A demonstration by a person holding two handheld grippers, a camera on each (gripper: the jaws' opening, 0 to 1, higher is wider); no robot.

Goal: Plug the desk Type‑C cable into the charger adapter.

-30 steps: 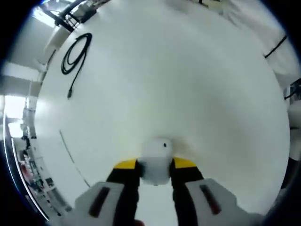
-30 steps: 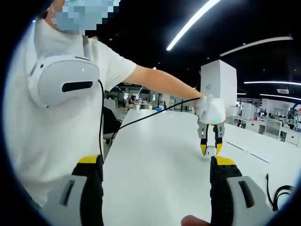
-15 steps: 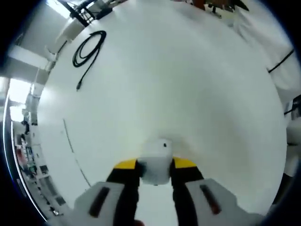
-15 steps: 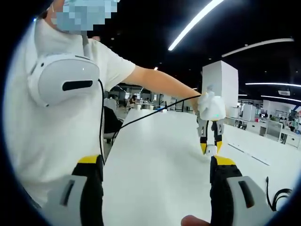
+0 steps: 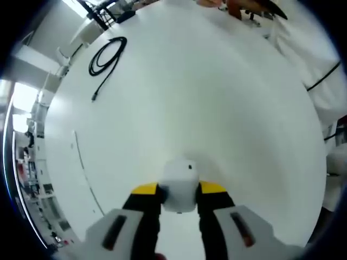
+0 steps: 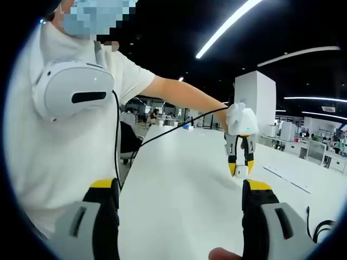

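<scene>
Left gripper view: left gripper [image 5: 179,190], yellow-tipped jaws closed narrow on a white charger adapter [image 5: 178,184], which sits clamped between them above a white desk [image 5: 217,108]. One black Type-C cable [image 5: 105,57], coiled in a loose loop with one end trailing free, lies on the desk well apart from the adapter, toward the upper left of this view. A thin seam line [image 5: 84,168] runs across the desk surface at lower left. Right gripper view: right gripper [image 6: 179,206], jaws spread wide with nothing between them. The left gripper [image 6: 239,168] appears here at the end of the person's outstretched arm [image 6: 179,95], pointing down with the white adapter [image 6: 241,172] held clear above the desk [image 6: 179,179]. Part of the black cable [image 6: 320,227] shows at the lower right edge. The person wears a white shirt with a white headset [image 6: 73,89] slung on the chest. No containers are seen.
</scene>
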